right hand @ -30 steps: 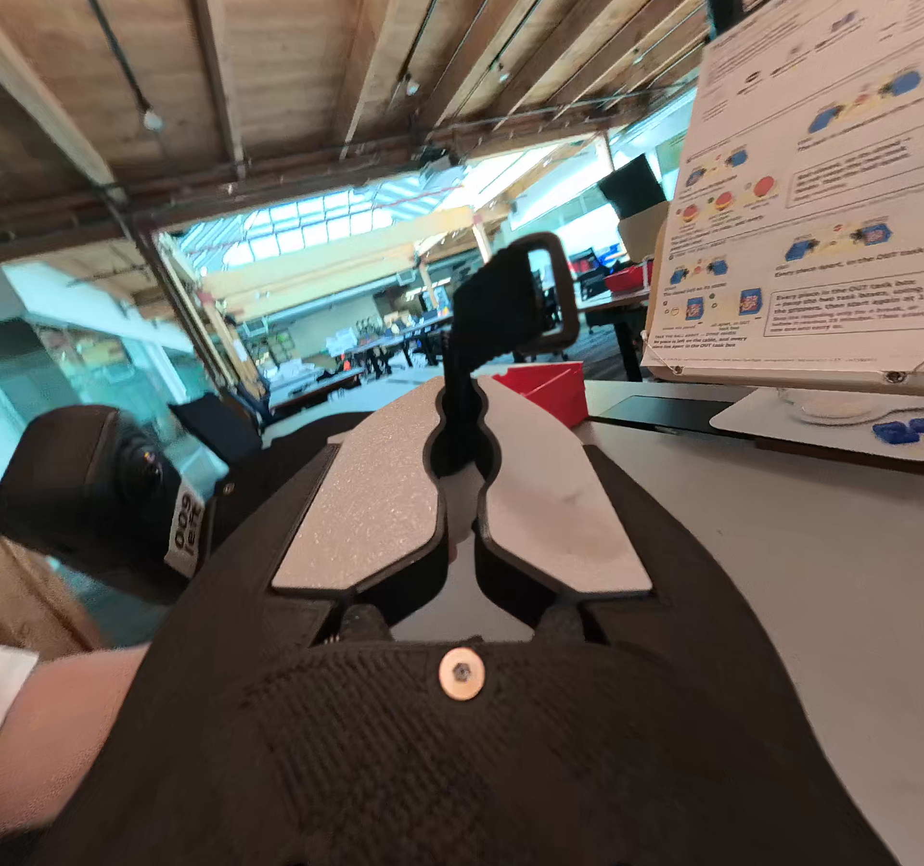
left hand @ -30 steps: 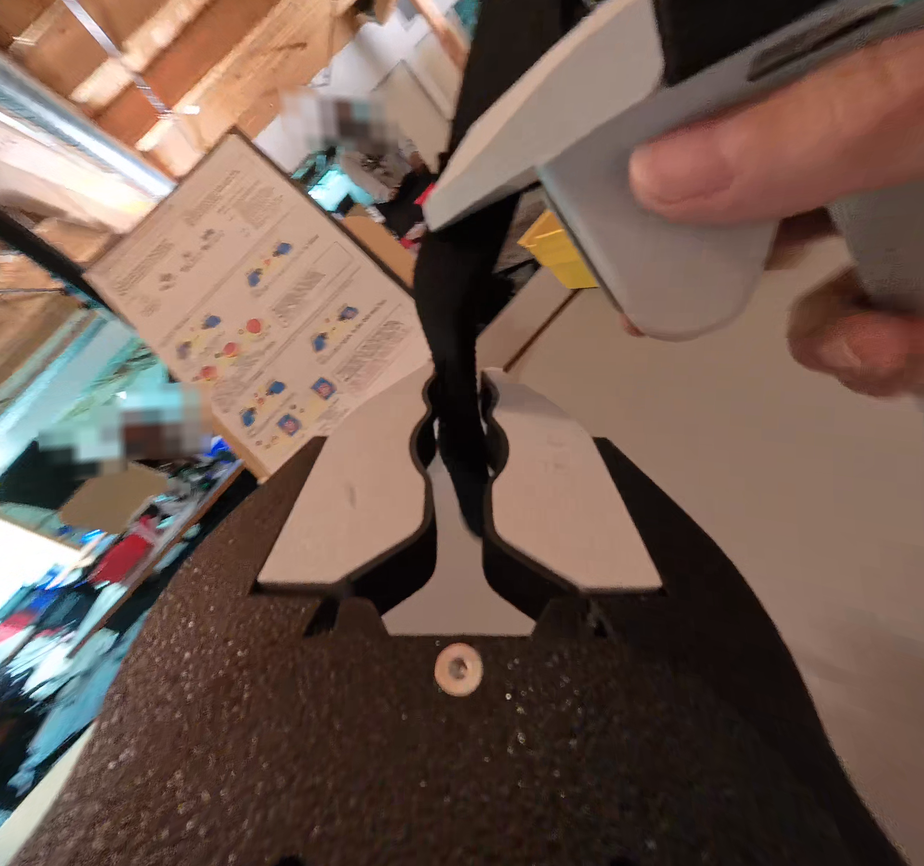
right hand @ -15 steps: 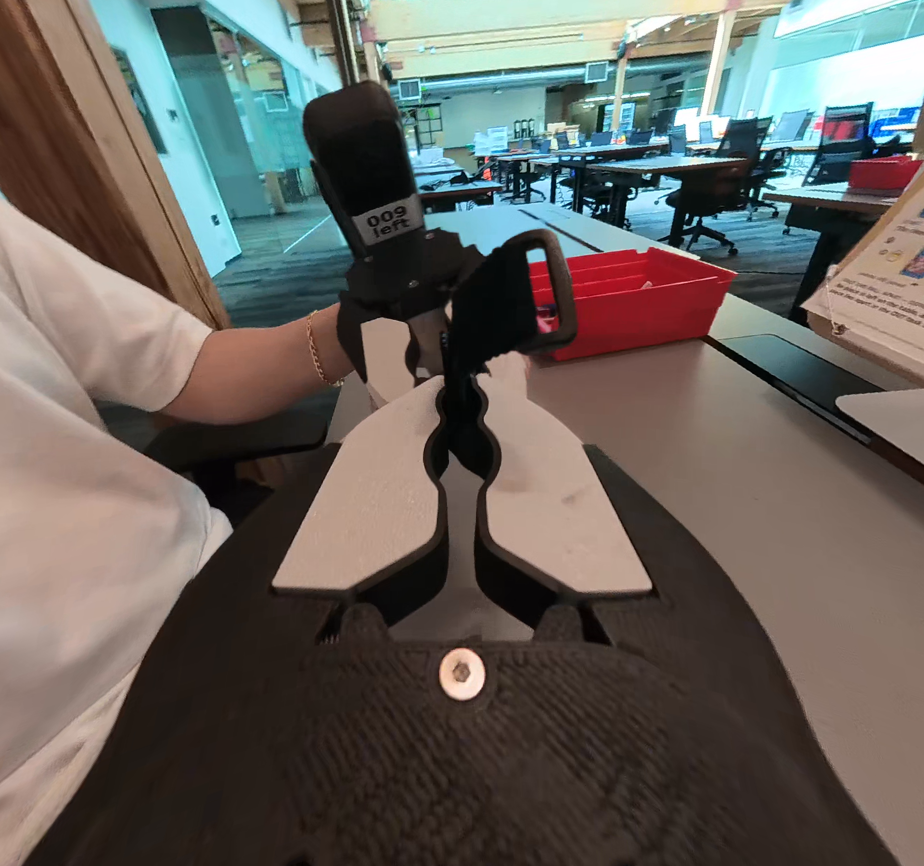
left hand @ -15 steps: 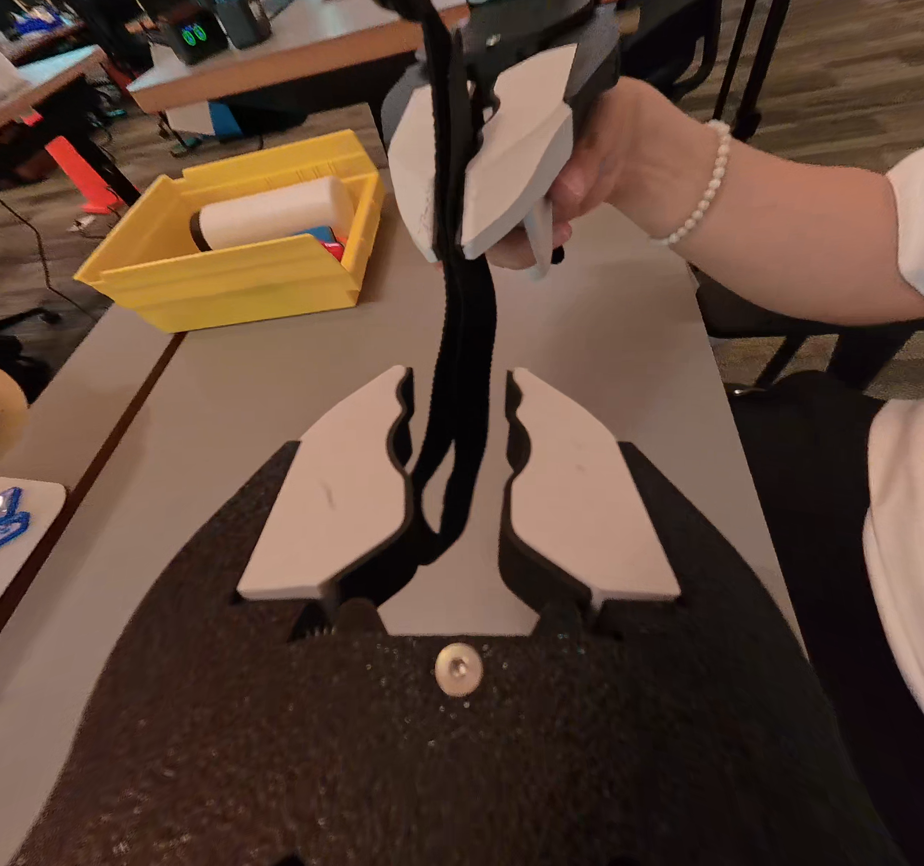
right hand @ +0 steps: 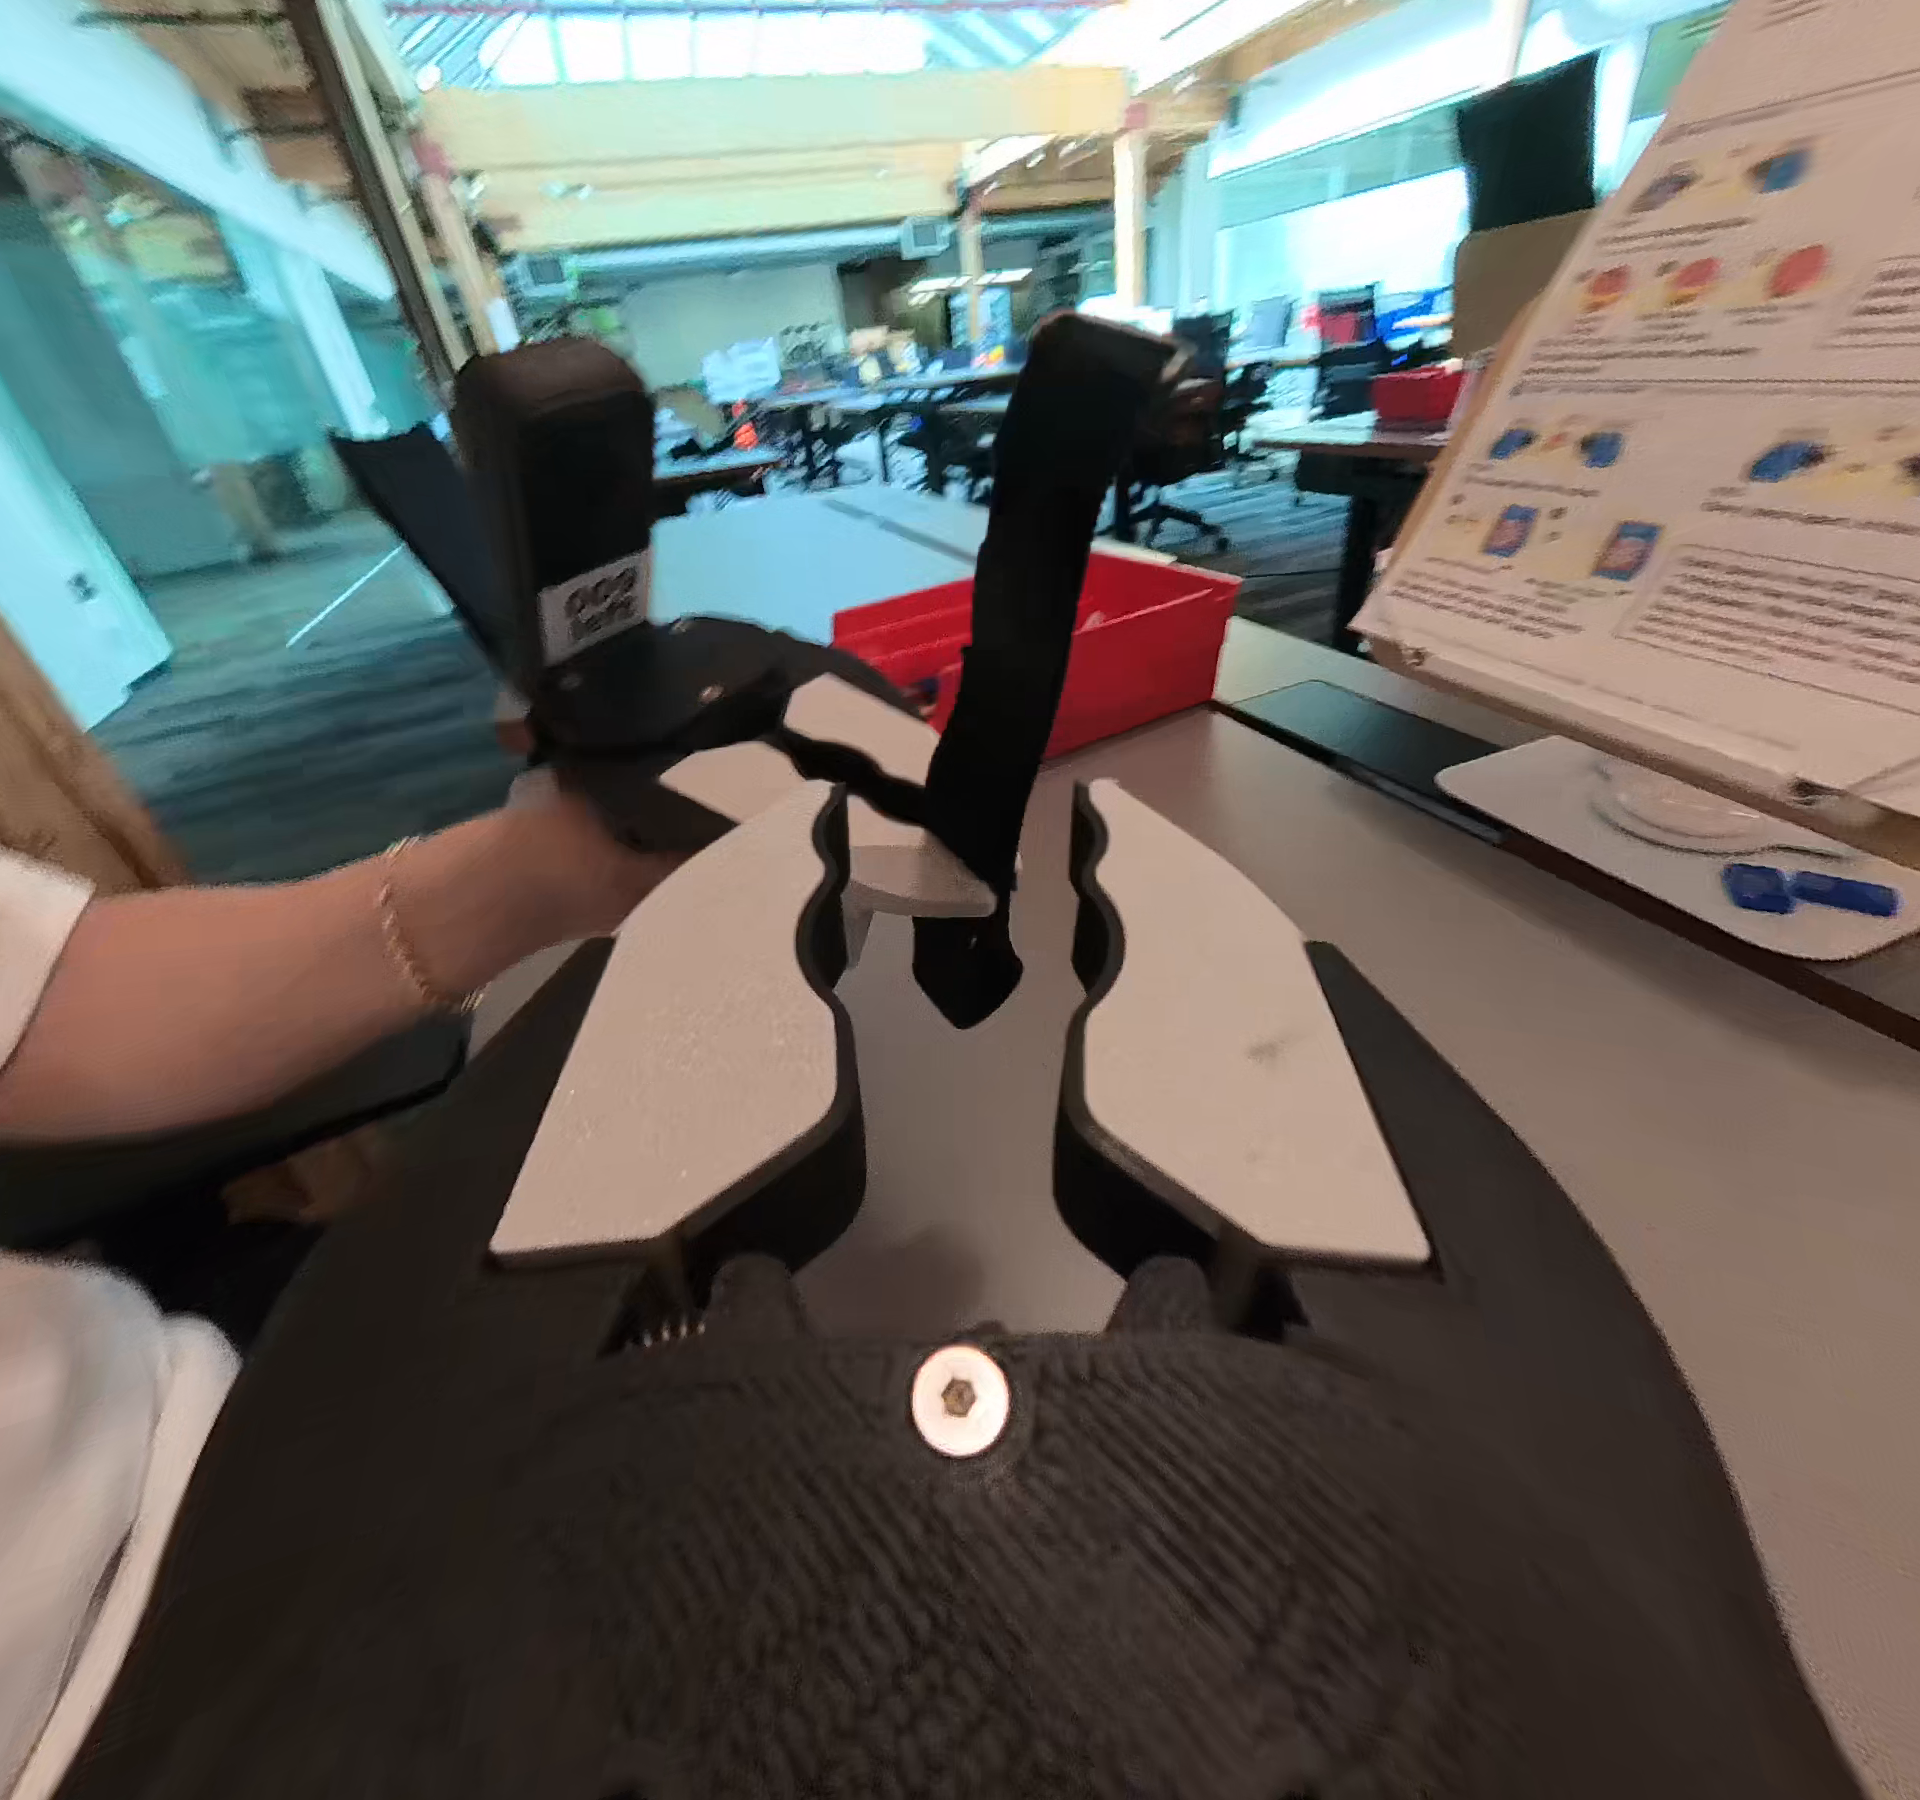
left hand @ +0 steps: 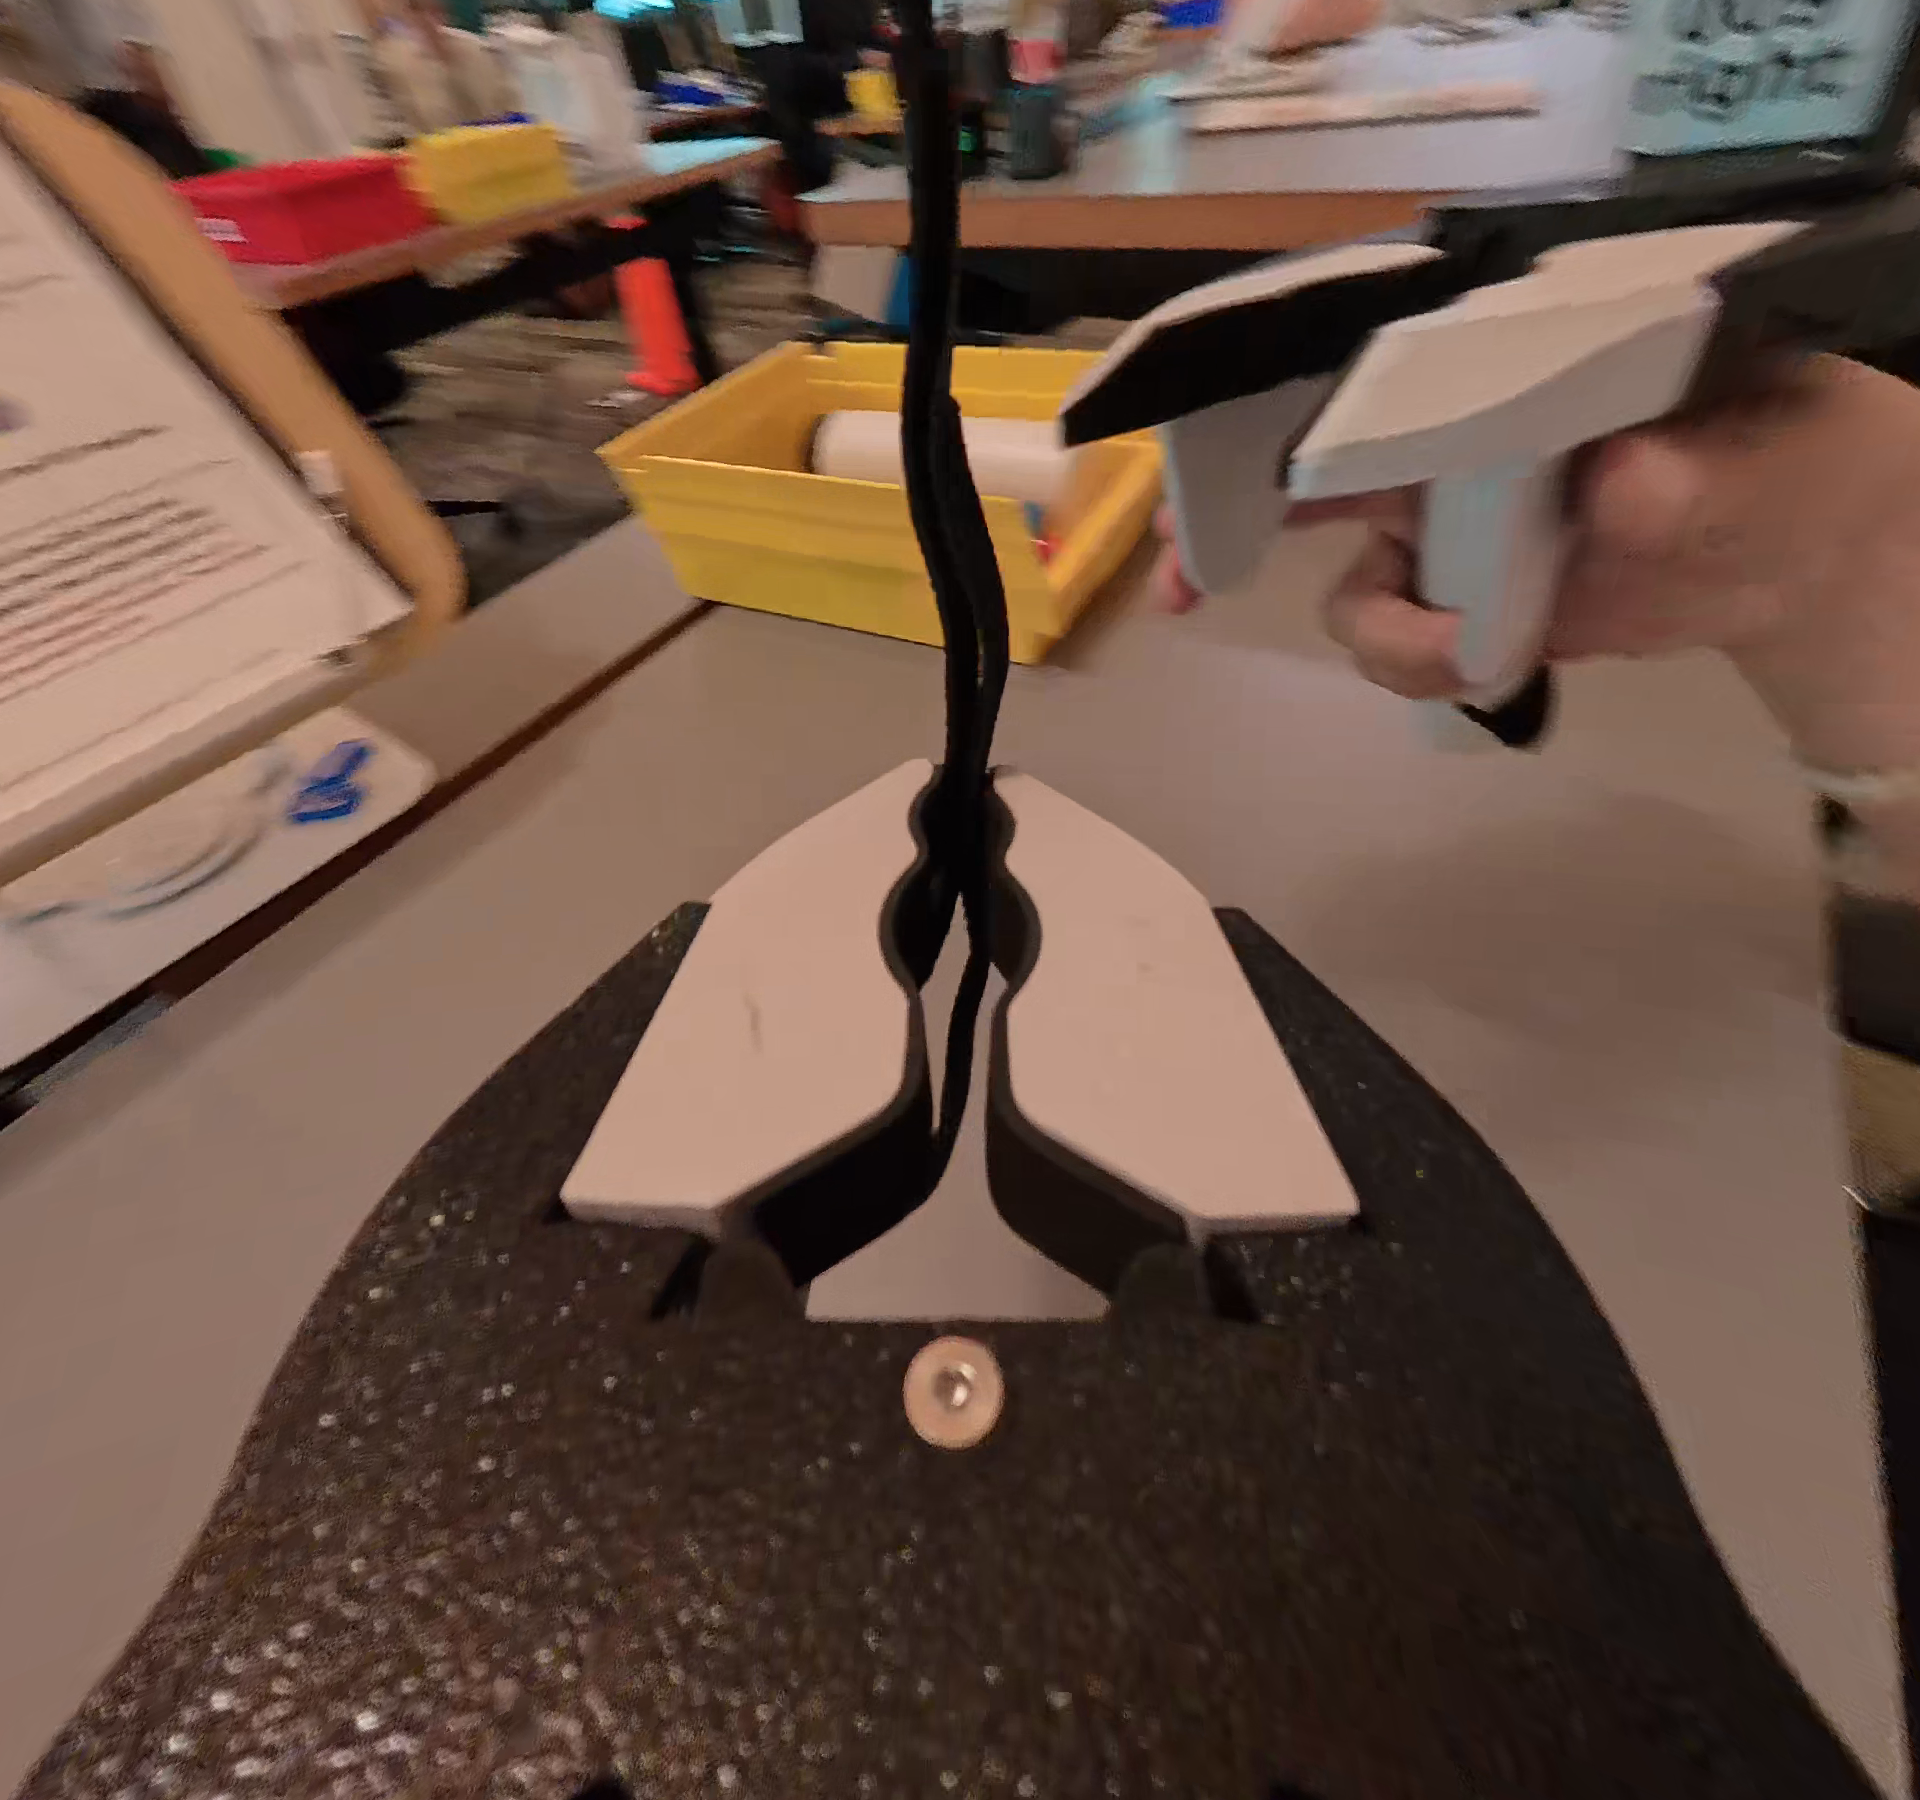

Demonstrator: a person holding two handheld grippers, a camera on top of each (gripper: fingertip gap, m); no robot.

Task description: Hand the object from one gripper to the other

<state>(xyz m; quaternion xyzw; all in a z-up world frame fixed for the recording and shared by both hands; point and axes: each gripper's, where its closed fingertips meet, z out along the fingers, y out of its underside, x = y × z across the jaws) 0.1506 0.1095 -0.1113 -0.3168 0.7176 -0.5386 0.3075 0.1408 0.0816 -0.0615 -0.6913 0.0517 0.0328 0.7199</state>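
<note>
- Strap [left hand: 961,545], black, stands upright from the left gripper [left hand: 961,794], which is clenched on its lower end so it cannot drop.
- Right gripper [right hand: 956,846] is released, fingers spread beside the strap, probably to clear away.
- Yellow bin [left hand: 831,524] sits behind on the table [left hand: 1351,919].

Black hand-held gripper [right hand: 956,877], grey fingers [right hand: 686,1033], silver screw [right hand: 958,1400], white sleeve [right hand: 31,929]

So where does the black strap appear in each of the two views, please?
Left wrist view: the black strap rises through the centre, pinched between the tips of the left hand-held gripper.
Right wrist view: the strap stands at centre, ahead of the open right hand-held gripper.
Shared landmark: the instruction board.
</note>
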